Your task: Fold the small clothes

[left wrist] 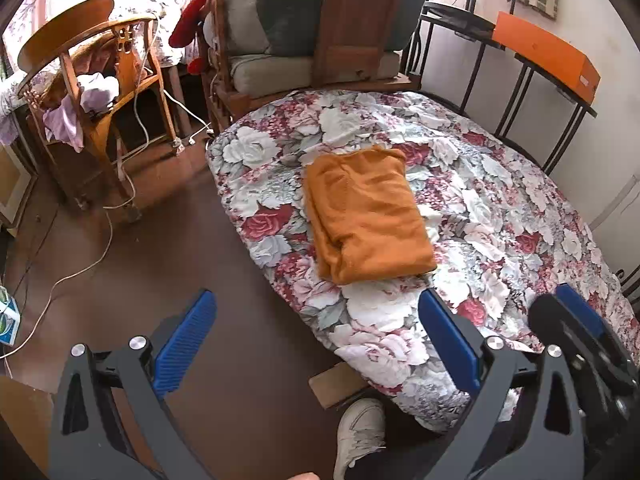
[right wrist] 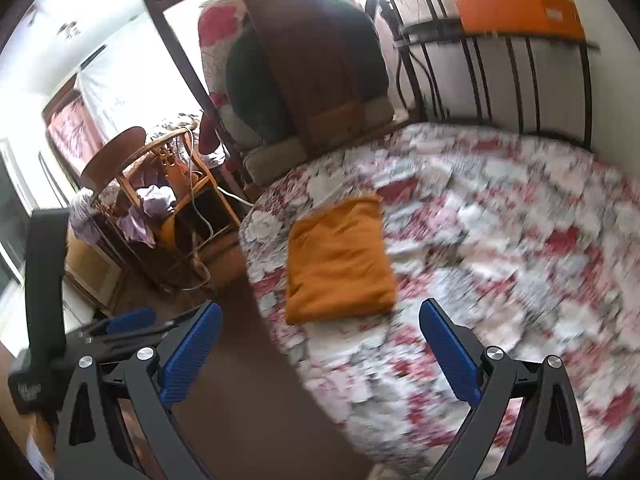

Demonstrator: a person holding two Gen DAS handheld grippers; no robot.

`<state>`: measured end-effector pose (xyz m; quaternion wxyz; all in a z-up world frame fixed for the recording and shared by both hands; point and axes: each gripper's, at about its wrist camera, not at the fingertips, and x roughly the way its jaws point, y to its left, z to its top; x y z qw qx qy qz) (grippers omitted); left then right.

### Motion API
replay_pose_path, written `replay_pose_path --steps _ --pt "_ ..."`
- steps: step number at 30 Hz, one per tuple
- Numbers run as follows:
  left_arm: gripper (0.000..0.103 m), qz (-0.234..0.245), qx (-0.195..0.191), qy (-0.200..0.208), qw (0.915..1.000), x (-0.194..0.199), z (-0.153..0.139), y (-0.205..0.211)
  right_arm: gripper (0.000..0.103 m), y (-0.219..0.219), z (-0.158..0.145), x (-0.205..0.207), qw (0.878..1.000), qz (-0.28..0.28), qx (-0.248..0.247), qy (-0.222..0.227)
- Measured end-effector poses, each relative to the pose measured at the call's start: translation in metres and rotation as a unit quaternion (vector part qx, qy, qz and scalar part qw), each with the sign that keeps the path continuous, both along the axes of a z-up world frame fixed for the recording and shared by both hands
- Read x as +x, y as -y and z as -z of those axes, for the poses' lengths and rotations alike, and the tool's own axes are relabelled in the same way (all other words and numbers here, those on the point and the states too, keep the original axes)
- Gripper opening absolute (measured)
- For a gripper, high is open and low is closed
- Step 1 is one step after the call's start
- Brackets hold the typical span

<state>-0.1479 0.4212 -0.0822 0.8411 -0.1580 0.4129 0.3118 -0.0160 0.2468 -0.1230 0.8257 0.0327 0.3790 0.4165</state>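
Observation:
An orange garment (left wrist: 366,216) lies folded into a neat rectangle on the floral bedspread (left wrist: 500,208), near the bed's left edge. It also shows in the right wrist view (right wrist: 340,258), which is blurred. My left gripper (left wrist: 316,340) is open and empty, held back from the garment above the bed's near corner and the floor. My right gripper (right wrist: 320,350) is open and empty, also short of the garment. The right gripper's blue fingers (left wrist: 576,308) show at the right of the left wrist view.
A wooden chair (left wrist: 100,92) with lilac cloth and white cables stands on the brown floor at left. An armchair (left wrist: 304,40) stands past the bed's far end. An orange box (left wrist: 548,56) rests on the black metal headboard rail. A white shoe (left wrist: 360,432) is by the bed.

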Motion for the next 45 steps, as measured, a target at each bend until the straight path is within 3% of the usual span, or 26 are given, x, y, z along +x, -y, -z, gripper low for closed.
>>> replay_pose_path --steps 5,11,15,24,29,45 --pt "0.099 -0.013 -0.003 -0.008 0.9999 -0.004 0.004 -0.004 0.099 -0.007 0.006 0.002 1.000 0.000 0.009 -0.017" --pt "0.098 -0.023 0.002 -0.021 0.9995 0.002 0.006 -0.012 0.099 -0.016 0.010 0.002 1.000 0.005 -0.019 -0.010" --pt "0.099 -0.024 0.006 -0.023 0.9994 0.006 0.005 -0.014 0.099 -0.014 0.008 0.000 1.000 0.016 -0.011 0.000" --pt "0.098 -0.044 0.011 -0.037 0.9983 0.007 0.002 -0.025 0.099 -0.022 0.011 0.003 1.000 0.014 -0.006 -0.021" --pt "0.099 -0.033 0.023 -0.044 0.9982 0.008 0.001 -0.016 0.099 -0.022 0.000 -0.001 0.999 0.006 -0.044 0.018" --pt "0.099 -0.021 0.030 -0.030 0.9989 -0.001 -0.028 0.003 0.099 -0.009 -0.028 -0.005 0.998 -0.014 -0.064 0.007"
